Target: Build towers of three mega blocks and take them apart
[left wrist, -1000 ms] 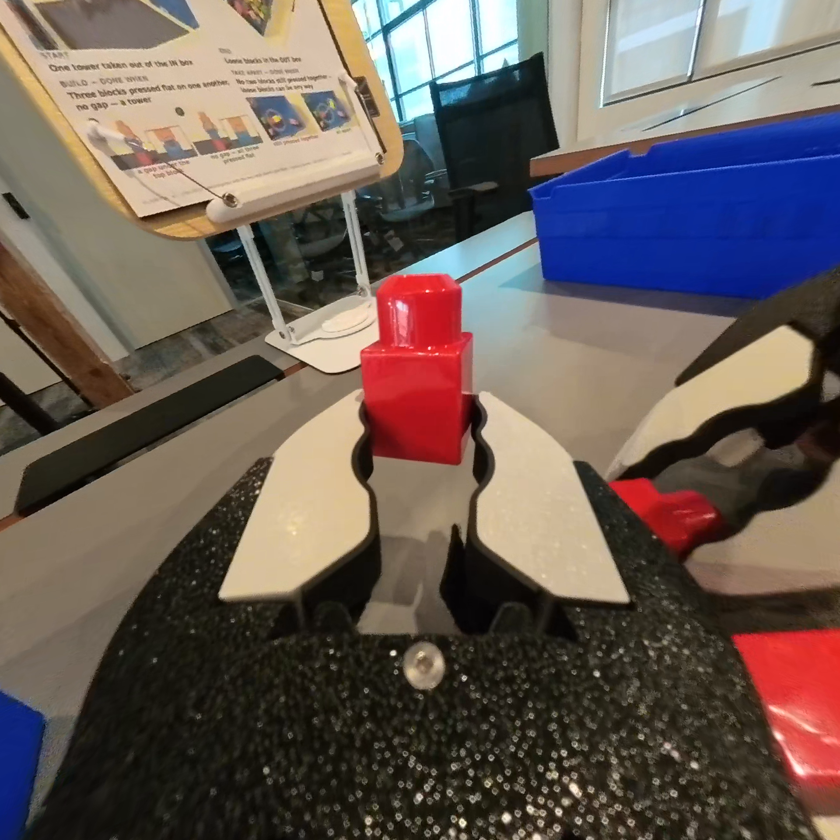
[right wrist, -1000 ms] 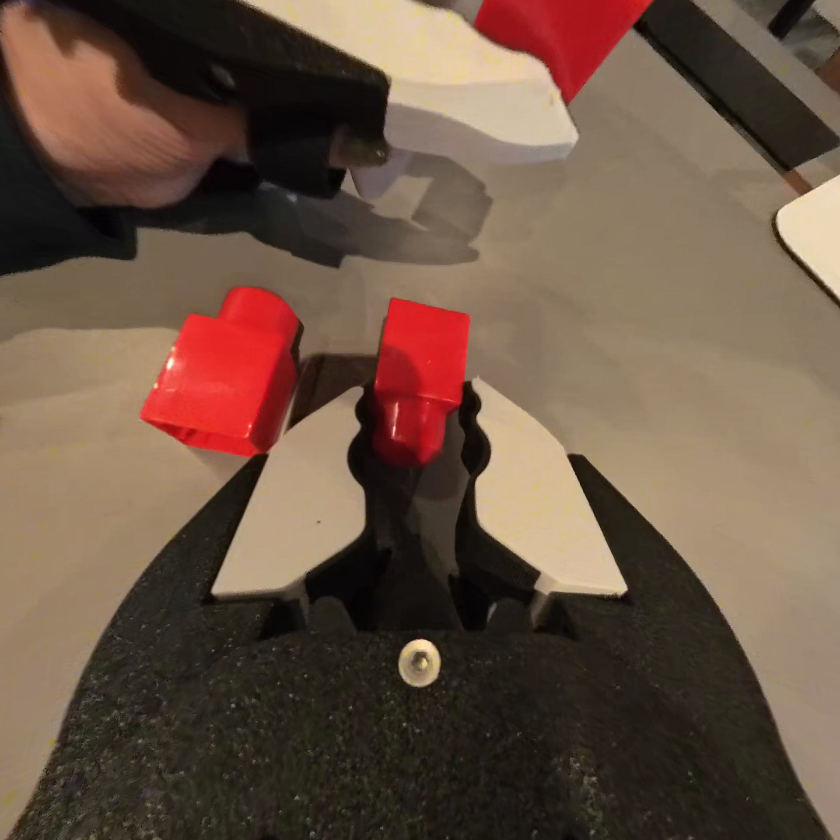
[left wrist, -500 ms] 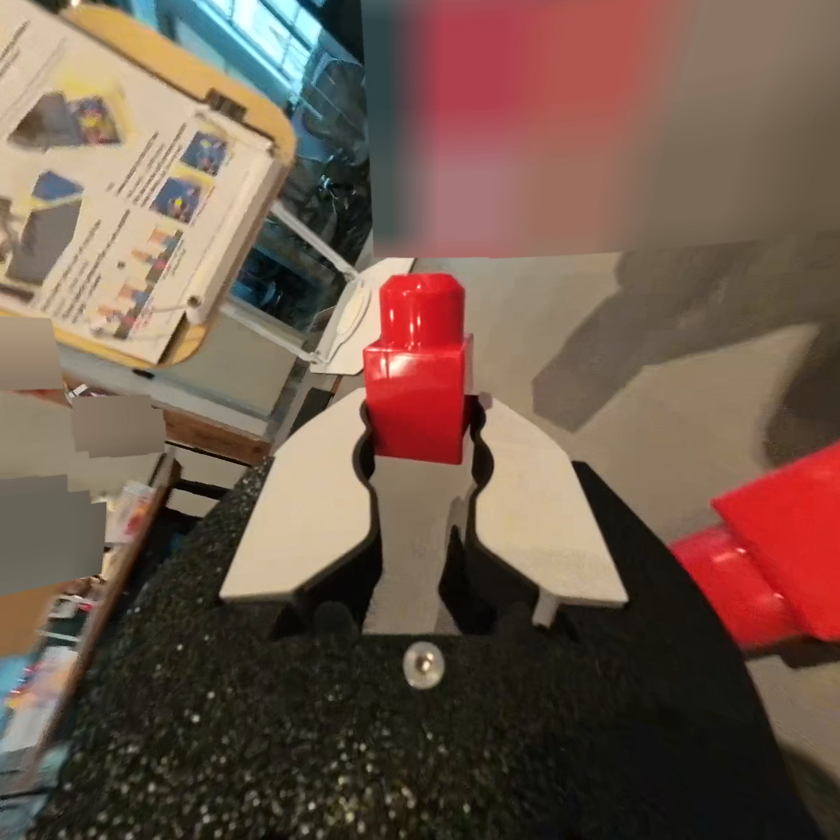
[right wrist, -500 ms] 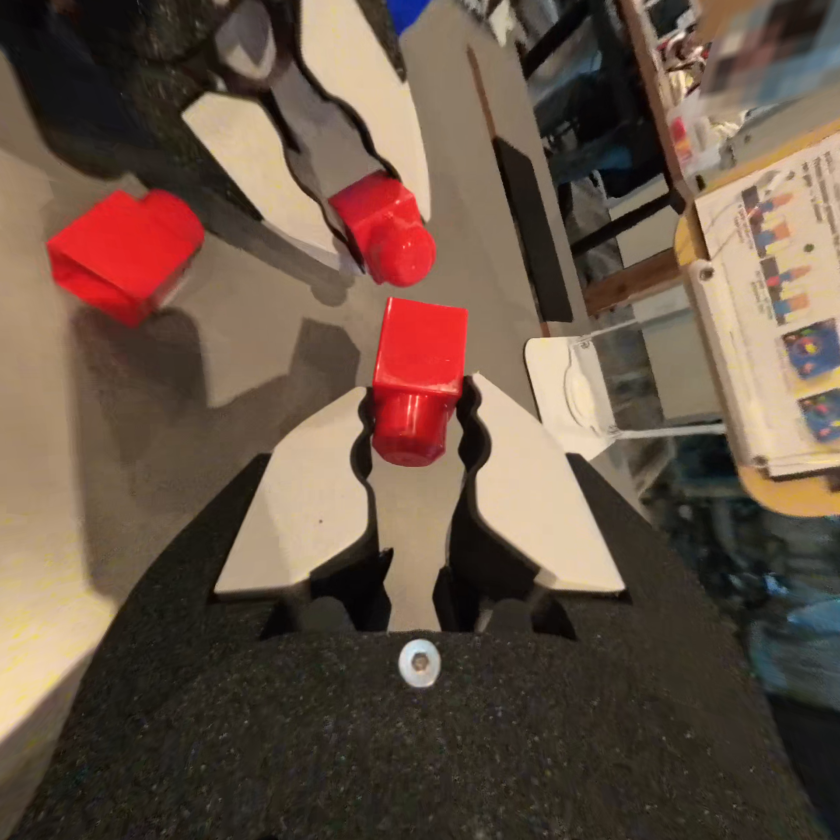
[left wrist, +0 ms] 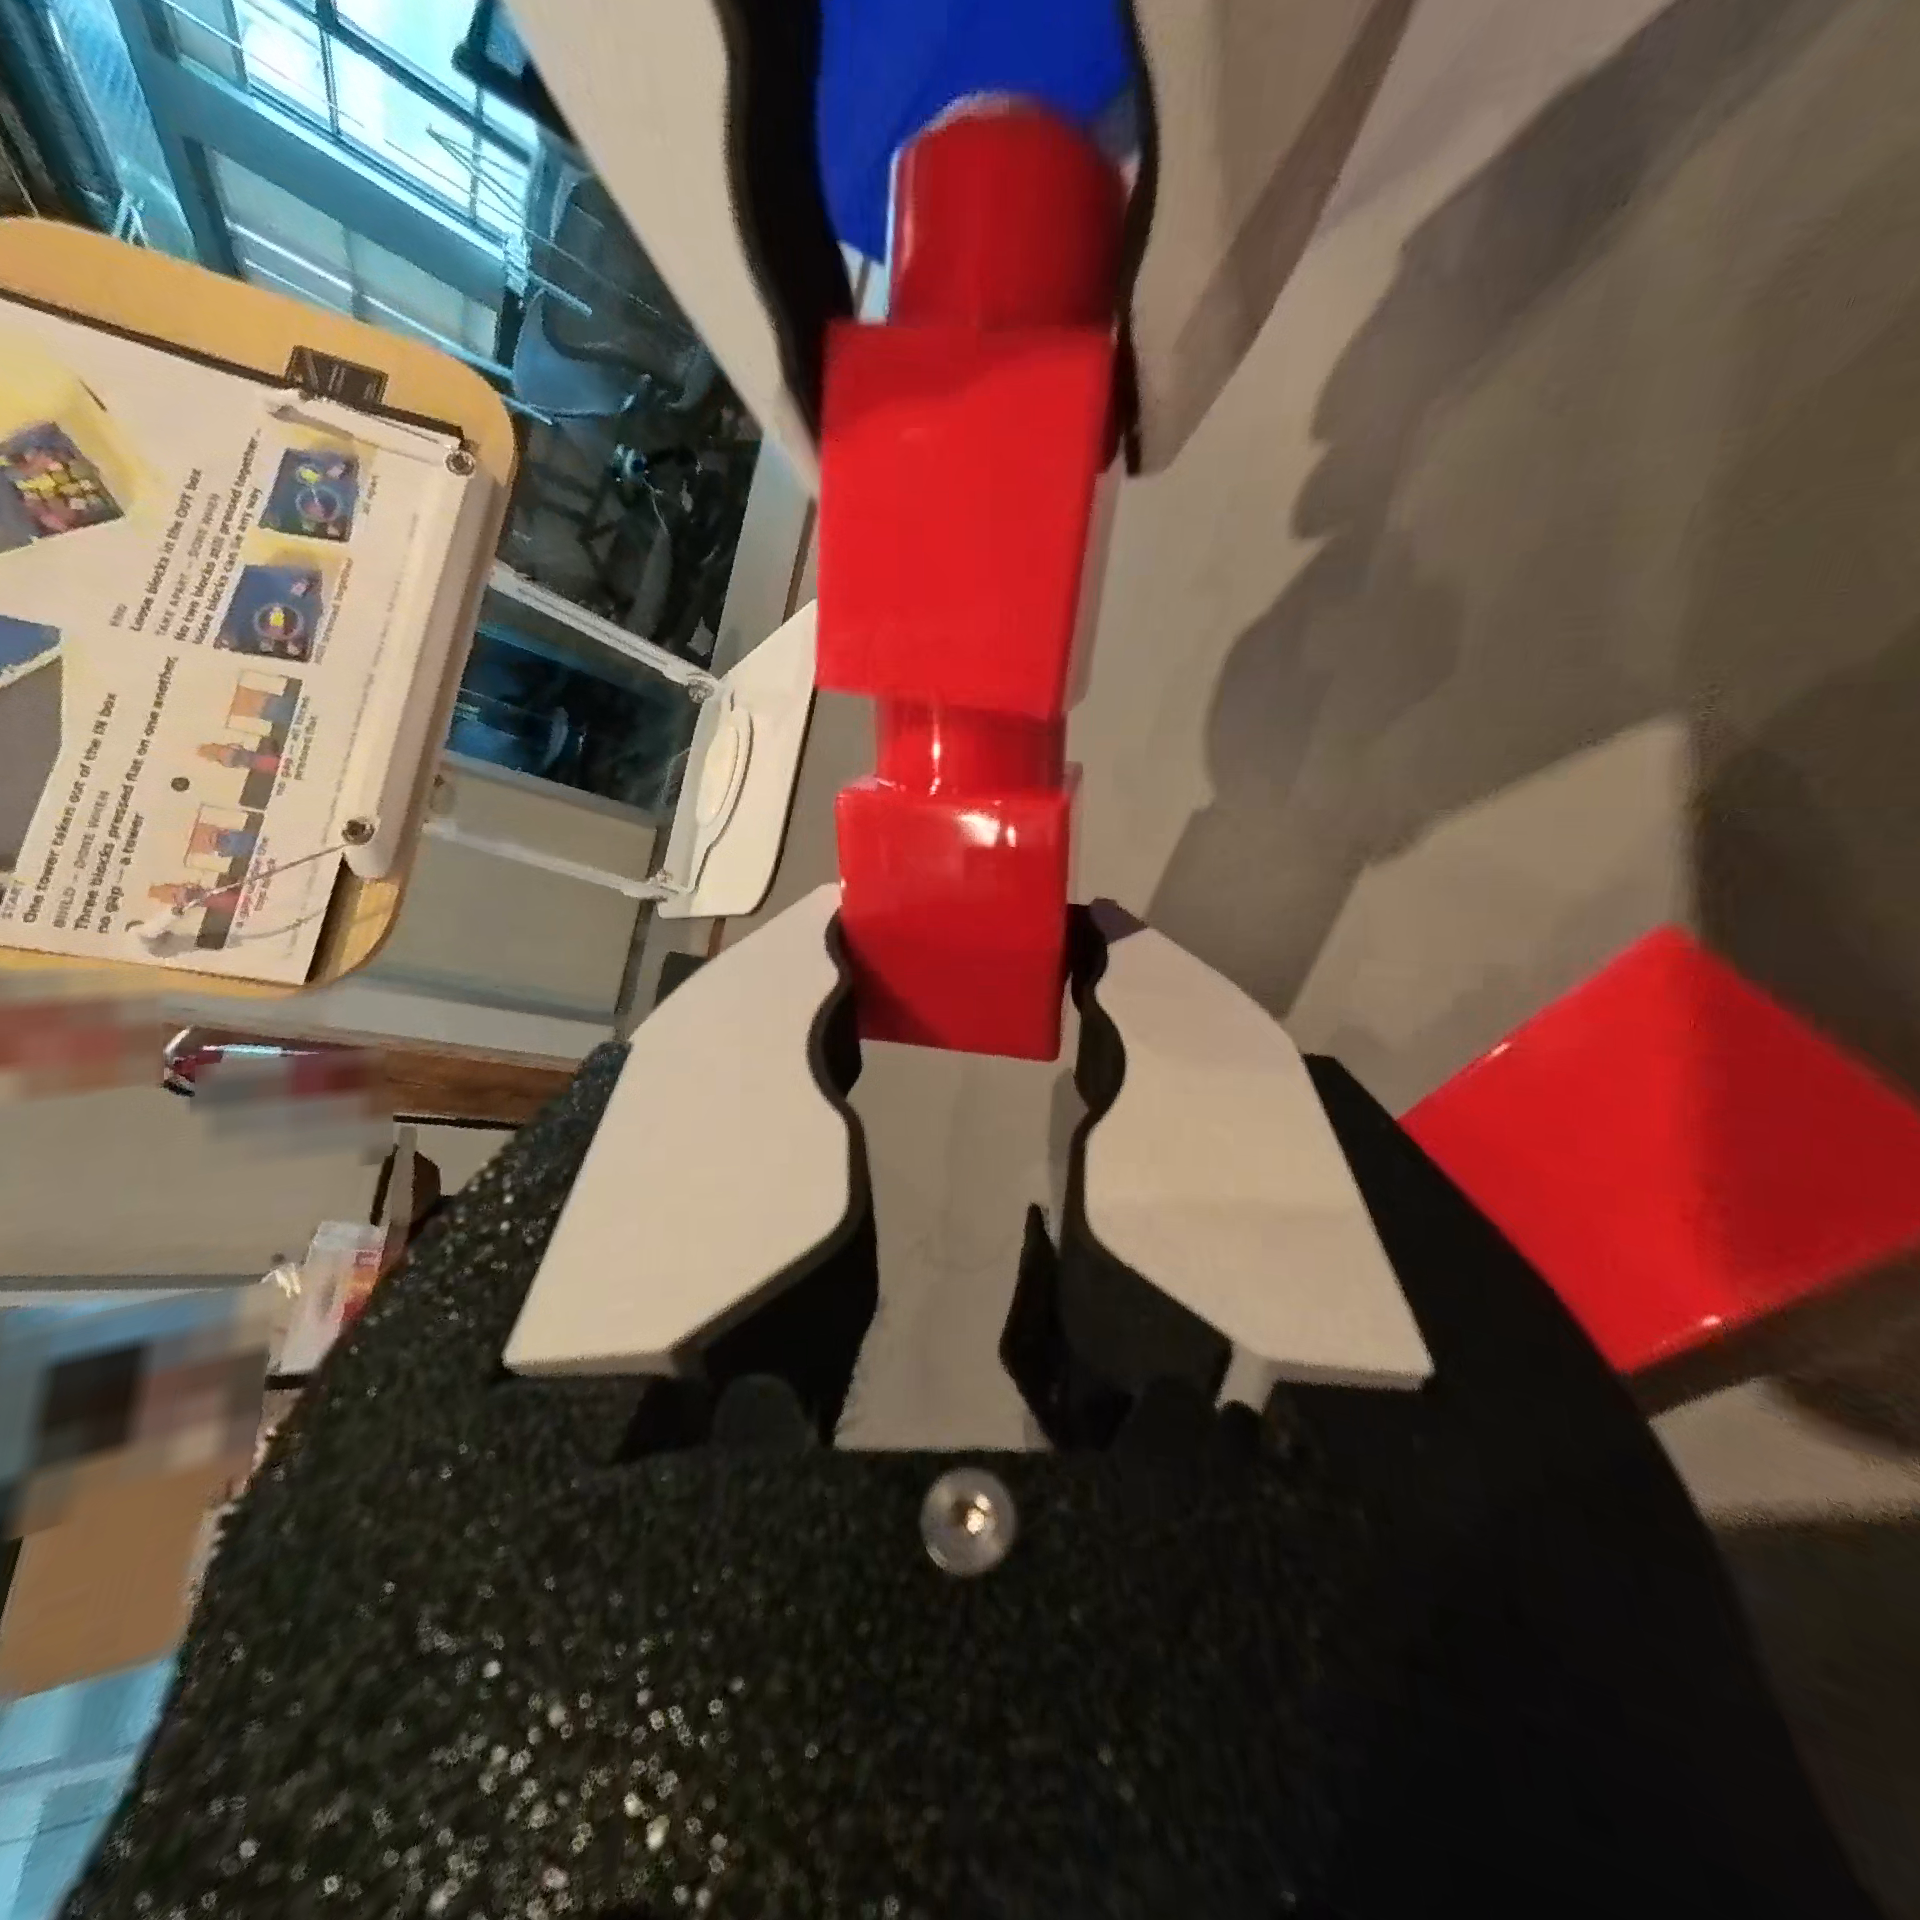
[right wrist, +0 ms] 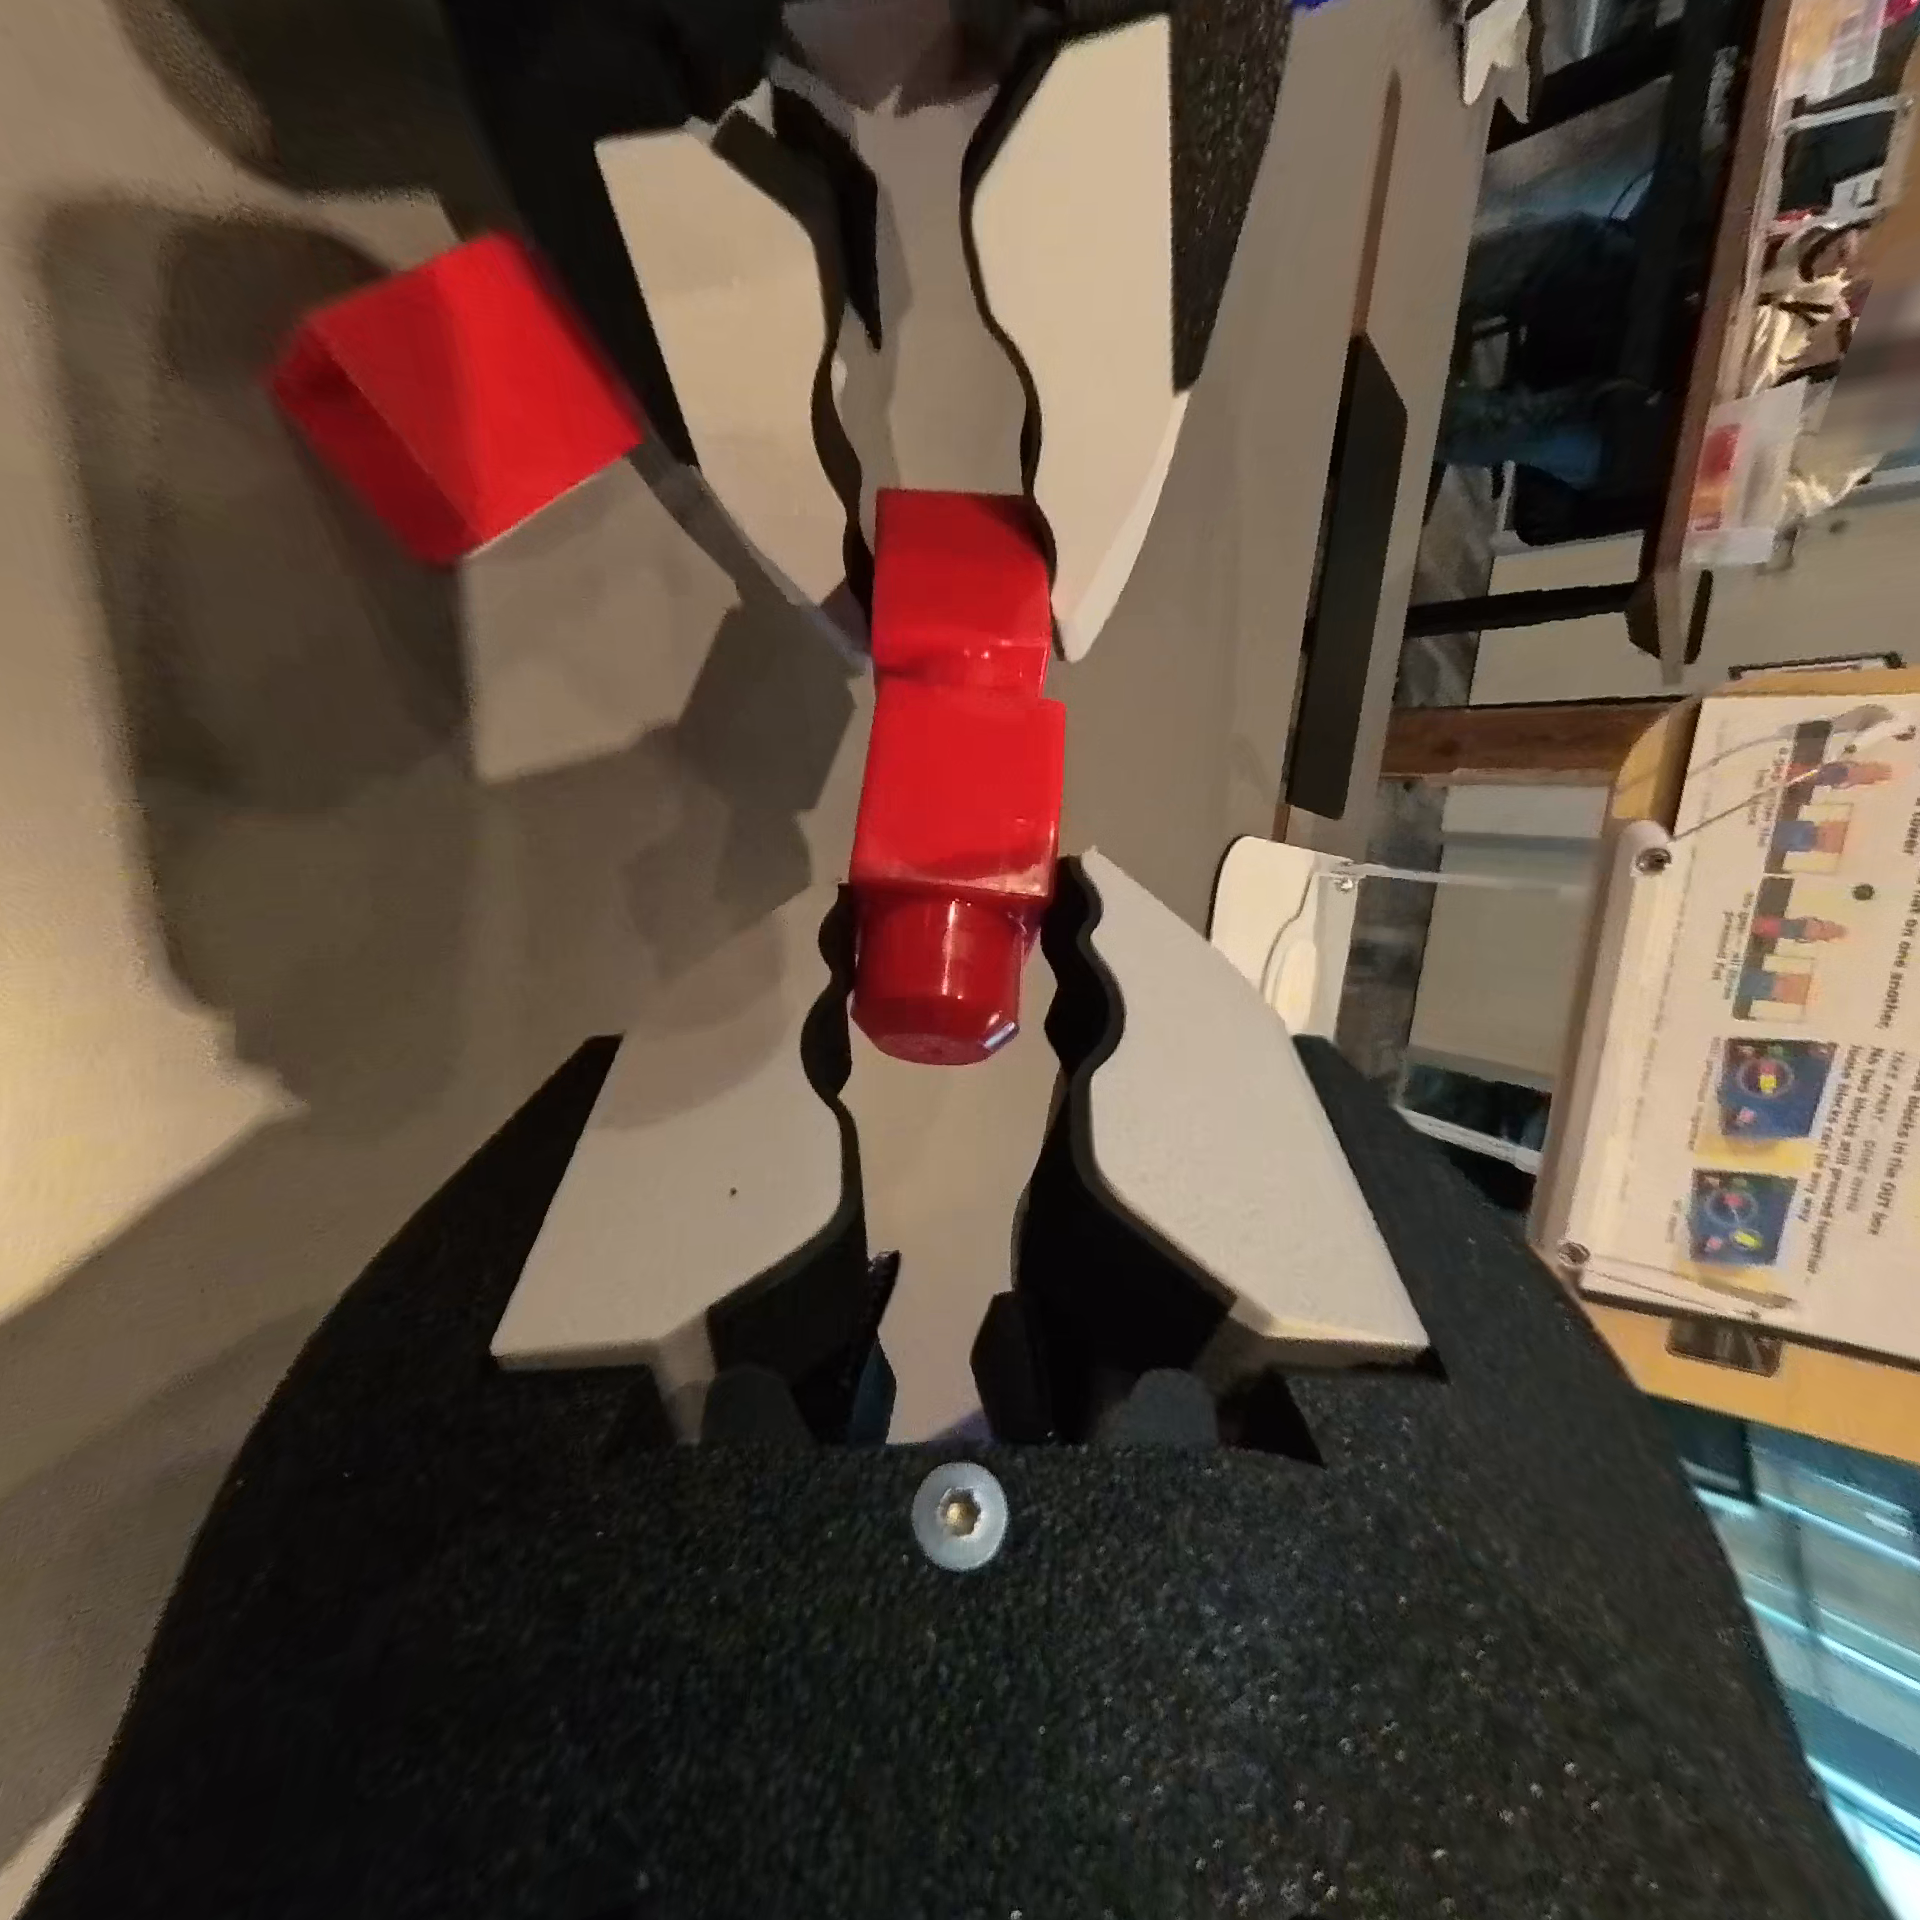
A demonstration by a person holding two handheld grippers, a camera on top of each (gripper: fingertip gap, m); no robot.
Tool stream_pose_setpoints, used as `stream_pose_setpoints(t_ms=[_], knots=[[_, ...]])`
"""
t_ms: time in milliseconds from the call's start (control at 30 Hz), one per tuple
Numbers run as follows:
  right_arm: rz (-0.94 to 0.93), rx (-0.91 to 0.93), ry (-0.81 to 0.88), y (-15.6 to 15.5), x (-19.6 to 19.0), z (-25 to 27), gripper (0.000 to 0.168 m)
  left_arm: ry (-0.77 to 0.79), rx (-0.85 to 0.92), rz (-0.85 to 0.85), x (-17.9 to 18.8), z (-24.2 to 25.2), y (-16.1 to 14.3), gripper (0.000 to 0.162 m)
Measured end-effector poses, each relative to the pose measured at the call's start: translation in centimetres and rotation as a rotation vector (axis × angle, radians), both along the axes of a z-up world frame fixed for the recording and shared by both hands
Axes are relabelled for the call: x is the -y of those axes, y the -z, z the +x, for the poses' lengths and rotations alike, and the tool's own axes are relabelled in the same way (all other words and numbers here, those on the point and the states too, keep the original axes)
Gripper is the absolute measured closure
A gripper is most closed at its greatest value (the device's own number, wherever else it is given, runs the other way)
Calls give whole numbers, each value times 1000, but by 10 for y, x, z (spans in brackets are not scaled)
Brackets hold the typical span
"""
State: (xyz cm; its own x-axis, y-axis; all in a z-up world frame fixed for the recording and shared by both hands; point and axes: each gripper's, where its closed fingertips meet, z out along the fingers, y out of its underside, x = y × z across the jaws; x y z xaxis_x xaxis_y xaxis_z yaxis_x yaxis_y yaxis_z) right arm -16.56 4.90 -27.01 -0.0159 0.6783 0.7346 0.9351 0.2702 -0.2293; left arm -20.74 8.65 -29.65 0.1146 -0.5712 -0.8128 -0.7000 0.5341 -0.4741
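Red, glossy plastic fills the middle of both wrist views: two single-stud mega blocks meet end to end in the air. The left gripper (left wrist: pixel 956 971), its black body grainy and speckled, has its pale, wavy-edged fingers (left wrist: pixel 727 1122) closed on the square base of the near block (left wrist: pixel 951 914). That block's round stud enters the hollow underside of the far block (left wrist: pixel 961 520), with a short stretch of stud showing between the two. The right gripper (right wrist: pixel 951 956) pinches the far block about its rounded stud, fingers (right wrist: pixel 1195 1122) narrowed onto it. A third red block (left wrist: pixel 1621 1174) lies on its side on the smooth grey surface (left wrist: pixel 1507 468), just beside the left gripper. Farther off stands a wooden-edged instruction board (left wrist: pixel 239 613) on a thin white stand (left wrist: pixel 738 790).
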Motion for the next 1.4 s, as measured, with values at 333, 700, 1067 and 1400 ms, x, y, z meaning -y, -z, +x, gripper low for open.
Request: stream_pose_setpoints(t_ms=[333, 700, 1067, 1400], knots=[[25, 7, -32, -4, -1, -2, 133, -3, 13, -3, 5, 0, -8, 126], [63, 81, -134, -10, 8, -1, 133, 28, 35, 13, 15, 9, -13, 127], [101, 95, -142, -5, 5, -6, 133, 13, -3, 31, 10, 6, -8, 126], [-439, -503, 111, 4, 36, -41, 106, -259, 382, -52, -45, -49, -46, 126]])
